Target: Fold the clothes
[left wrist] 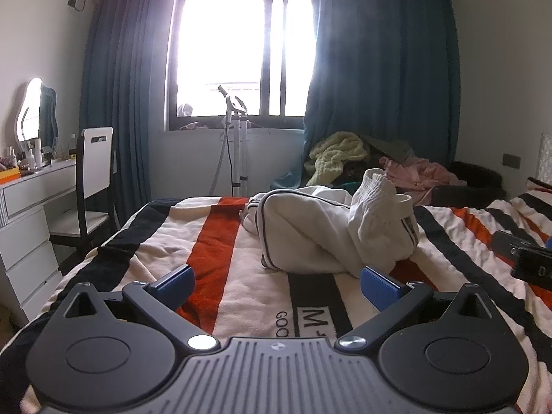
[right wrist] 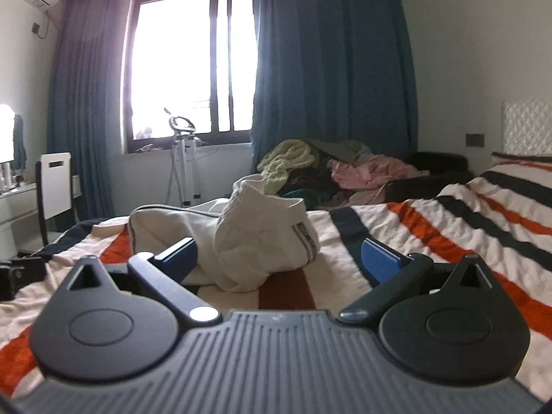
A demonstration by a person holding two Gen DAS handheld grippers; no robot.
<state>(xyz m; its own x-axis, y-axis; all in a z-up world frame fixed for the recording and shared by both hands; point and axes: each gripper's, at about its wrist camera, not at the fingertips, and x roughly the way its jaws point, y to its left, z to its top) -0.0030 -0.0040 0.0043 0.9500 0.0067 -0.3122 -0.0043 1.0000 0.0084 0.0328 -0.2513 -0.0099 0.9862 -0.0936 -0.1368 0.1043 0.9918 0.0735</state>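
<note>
Left gripper [left wrist: 277, 284] low over striped blanket [left wrist: 214, 241], fingers wide, empty. Right gripper [right wrist: 277, 260] same. White garment [left wrist: 327, 227] crumpled, long axis sideways.

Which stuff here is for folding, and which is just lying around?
For the job:
white garment, crumpled on the striped blanket
left gripper, open
right gripper, open

Just lying about:
clothes pile behind the bed
chair
dresser
garment steamer

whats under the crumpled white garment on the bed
The white garment lies bunched on a striped blanket with black, cream and orange bands, which shows all around it. Whatever sits directly beneath its folds is covered. Both grippers are open and apart from it.
</note>
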